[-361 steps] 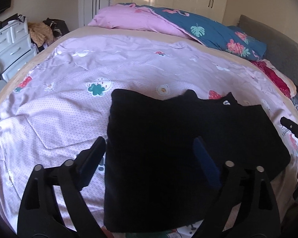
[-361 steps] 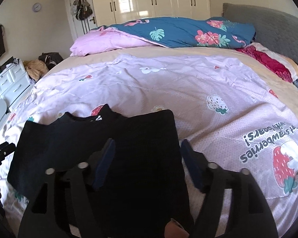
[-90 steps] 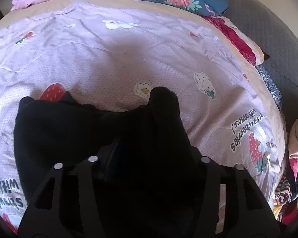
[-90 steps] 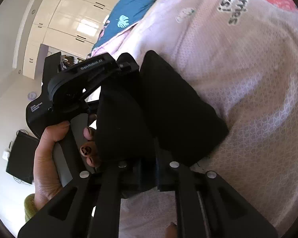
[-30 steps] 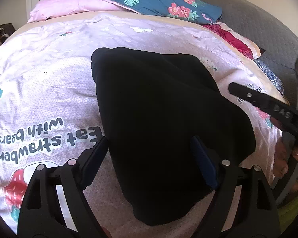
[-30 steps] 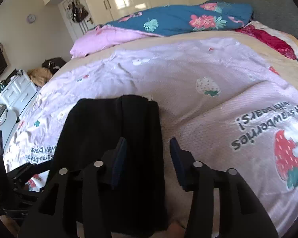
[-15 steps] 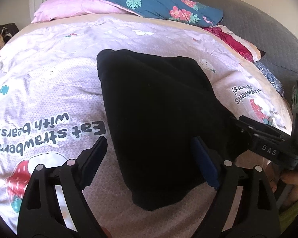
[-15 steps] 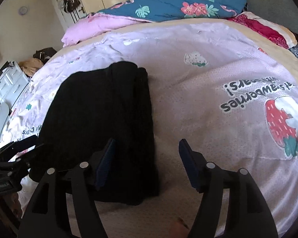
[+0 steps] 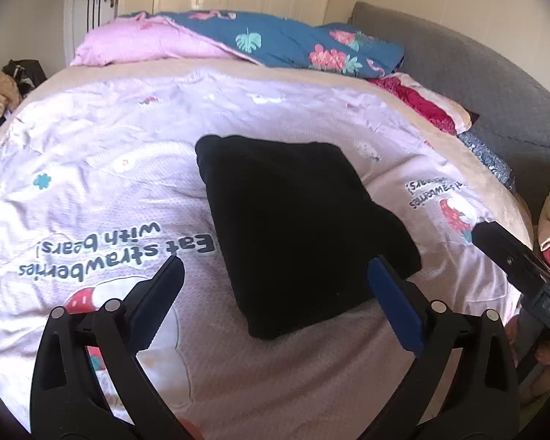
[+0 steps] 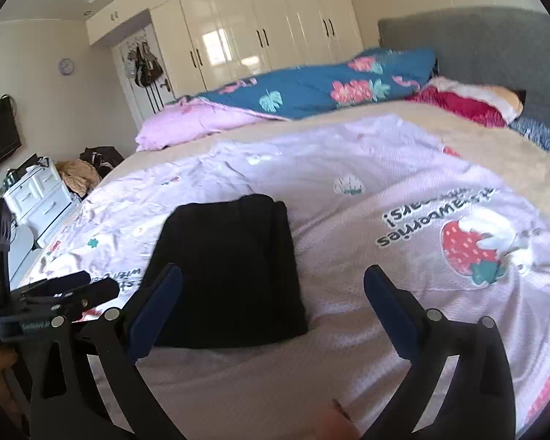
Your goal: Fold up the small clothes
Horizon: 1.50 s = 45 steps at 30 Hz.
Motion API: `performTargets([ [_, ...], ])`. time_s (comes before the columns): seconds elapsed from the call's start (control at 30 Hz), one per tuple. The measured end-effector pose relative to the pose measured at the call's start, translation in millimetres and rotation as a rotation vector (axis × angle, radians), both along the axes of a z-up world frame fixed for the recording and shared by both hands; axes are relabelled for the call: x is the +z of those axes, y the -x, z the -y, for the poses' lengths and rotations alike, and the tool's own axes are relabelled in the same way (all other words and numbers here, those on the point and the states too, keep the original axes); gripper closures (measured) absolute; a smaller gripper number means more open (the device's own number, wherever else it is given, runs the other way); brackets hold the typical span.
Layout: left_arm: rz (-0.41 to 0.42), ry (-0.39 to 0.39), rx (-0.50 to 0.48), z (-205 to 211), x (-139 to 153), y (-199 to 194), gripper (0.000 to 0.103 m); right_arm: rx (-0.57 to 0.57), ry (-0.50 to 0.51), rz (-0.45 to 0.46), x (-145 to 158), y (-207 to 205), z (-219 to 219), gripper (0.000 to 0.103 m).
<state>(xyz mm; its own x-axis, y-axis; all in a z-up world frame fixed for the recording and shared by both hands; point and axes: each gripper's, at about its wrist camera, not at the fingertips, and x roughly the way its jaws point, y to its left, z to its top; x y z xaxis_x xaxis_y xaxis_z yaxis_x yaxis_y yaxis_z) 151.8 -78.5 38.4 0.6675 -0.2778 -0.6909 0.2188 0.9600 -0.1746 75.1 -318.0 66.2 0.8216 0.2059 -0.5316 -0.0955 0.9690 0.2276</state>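
Bedroom light falls across a bed whose pale pink quilt [image 9: 91, 168] carries printed strawberries and upside-down lettering. On it lies the black garment [image 9: 297, 227], folded into a thick, roughly rectangular pad with soft rounded edges and a dull, matte surface; its layered fold shows along one side in the right wrist view [image 10: 234, 267].

Both grippers are tilted downward toward the bed and hold nothing. The left gripper [image 9: 275, 271] has its jaws spread wide, having just been opening, and the garment's near end lies beyond and between its fingers without touching them; the blue pad on one finger [image 9: 392, 293] is just beside the cloth's corner. The right gripper [image 10: 273, 282] also stands fully spread after just opening, with the garment ahead of its left finger and bare quilt between the tips.

Farther out lie a pink pillow [image 10: 194, 124], a blue floral duvet [image 9: 293, 47], a grey padded headboard [image 10: 495, 51] and glossy cream wardrobes [image 10: 260, 33].
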Motion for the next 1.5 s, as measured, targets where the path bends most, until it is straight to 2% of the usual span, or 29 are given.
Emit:
performTargets([
  [0.13, 0.028, -0.004, 0.01, -6.6, 8.4, 18.3, 0.009, -0.001, 0.017, 0.049, 11.9, 25.3, -4.5, 0.004],
  [0.37, 0.048, 0.002, 0.017, -17.8, 12.5, 48.1, 0.009, 0.011, 0.088, 0.058, 14.4, 56.3, -19.9, 0.004],
  [0.77, 0.075, -0.015, 0.03, -27.9, 7.0, 86.2, 0.009, 0.009, 0.113, 0.084, 16.8, 91.5, -39.2, 0.004],
  [1.07, 0.068, -0.031, 0.046, -39.9, -13.4, 109.1, 0.009, -0.002, 0.117, 0.08, 3.4, 115.1, -42.1, 0.004],
  [1.3, 0.044, -0.034, 0.069, -49.6, -31.3, 114.4, 0.009, -0.018, 0.11, 0.01, -20.4, 116.5, -47.5, 0.004],
  [1.5, 0.046, -0.027, 0.082, -55.5, -39.8, 112.5, 0.009, -0.015, 0.136, -0.005, -33.1, 115.7, -56.0, 0.004],
])
